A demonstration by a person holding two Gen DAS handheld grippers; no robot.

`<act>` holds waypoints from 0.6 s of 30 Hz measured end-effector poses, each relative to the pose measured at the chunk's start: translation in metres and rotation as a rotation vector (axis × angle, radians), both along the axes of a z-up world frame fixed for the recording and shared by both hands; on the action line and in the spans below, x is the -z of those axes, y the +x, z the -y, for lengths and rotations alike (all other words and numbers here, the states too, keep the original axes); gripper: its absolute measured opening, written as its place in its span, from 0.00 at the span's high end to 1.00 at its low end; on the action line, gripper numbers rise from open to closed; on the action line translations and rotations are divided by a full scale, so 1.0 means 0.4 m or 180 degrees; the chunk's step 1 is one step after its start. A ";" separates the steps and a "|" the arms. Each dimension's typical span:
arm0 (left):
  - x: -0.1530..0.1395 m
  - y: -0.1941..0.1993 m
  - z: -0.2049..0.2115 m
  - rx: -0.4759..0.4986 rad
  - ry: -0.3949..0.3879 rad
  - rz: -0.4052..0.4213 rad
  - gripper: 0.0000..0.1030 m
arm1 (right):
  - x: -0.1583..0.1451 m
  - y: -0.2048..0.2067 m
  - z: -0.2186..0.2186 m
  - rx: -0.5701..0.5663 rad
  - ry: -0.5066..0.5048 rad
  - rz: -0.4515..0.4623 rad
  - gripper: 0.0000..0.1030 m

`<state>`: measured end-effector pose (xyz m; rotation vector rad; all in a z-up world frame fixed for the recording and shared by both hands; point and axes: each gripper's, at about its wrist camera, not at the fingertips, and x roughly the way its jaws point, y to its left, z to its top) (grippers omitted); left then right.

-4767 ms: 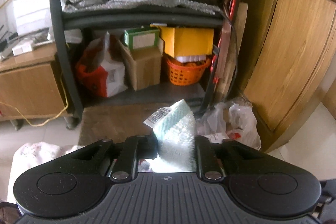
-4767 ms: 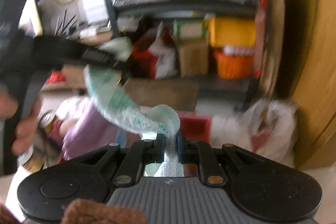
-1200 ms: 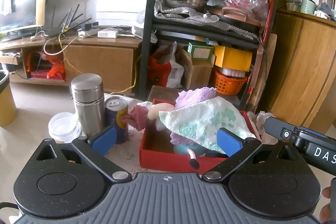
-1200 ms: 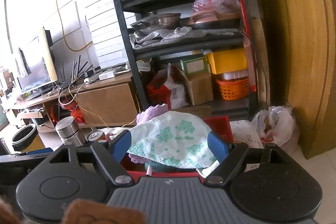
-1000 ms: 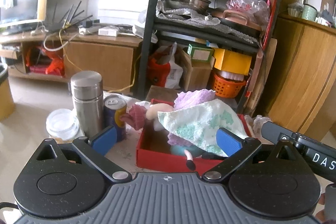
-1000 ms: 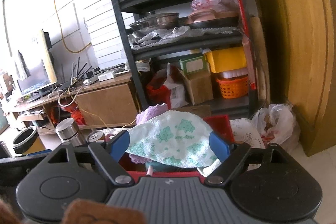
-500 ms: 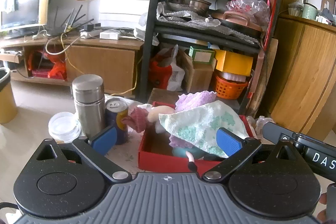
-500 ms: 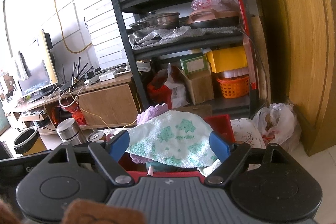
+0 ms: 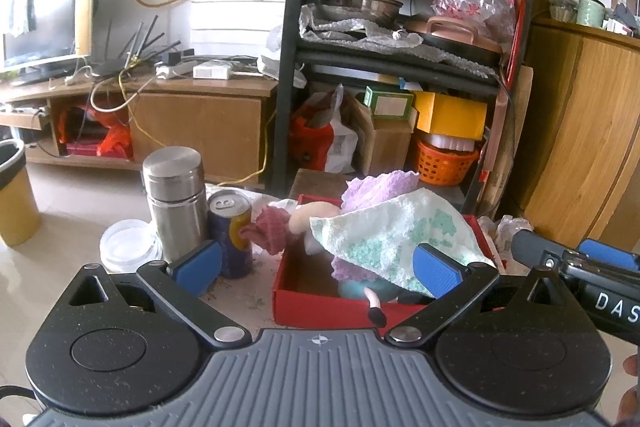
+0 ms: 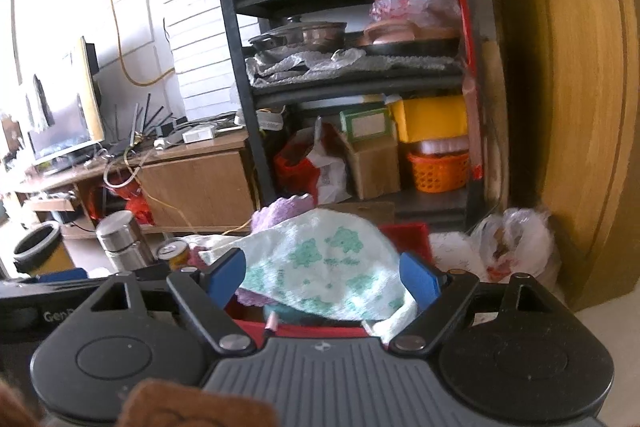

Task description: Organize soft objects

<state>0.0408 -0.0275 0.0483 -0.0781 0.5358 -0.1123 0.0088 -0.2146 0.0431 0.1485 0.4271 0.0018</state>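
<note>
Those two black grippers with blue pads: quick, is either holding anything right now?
Left gripper: open, holding nothing.
Right gripper: open, holding nothing.

Lived-in home, living room doubling as storage, television (image 9: 40, 7) on a low wooden cabinet (image 9: 192, 115) strewn with cables, black metal shelving (image 9: 400, 47) stacked with cooking pots (image 9: 352, 3), boxes and an orange basket (image 9: 446, 163), wooden cupboard (image 9: 580, 147), pale tiled floor (image 9: 72, 195).

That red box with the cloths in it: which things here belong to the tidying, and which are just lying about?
Part of the job:
red box
green-printed towel
purple cloth
pink cloth

Just lying about:
steel flask
drink can
orange basket
</note>
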 end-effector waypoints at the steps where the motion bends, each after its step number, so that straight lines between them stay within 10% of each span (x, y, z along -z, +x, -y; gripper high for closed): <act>1: -0.001 0.001 -0.003 -0.0007 -0.0011 0.0005 0.05 | -0.001 -0.001 -0.002 0.0006 -0.0045 0.0012 0.44; 18: -0.003 0.001 -0.003 -0.0012 0.0022 0.0032 0.05 | -0.003 -0.004 -0.009 0.0013 -0.0106 0.0034 0.44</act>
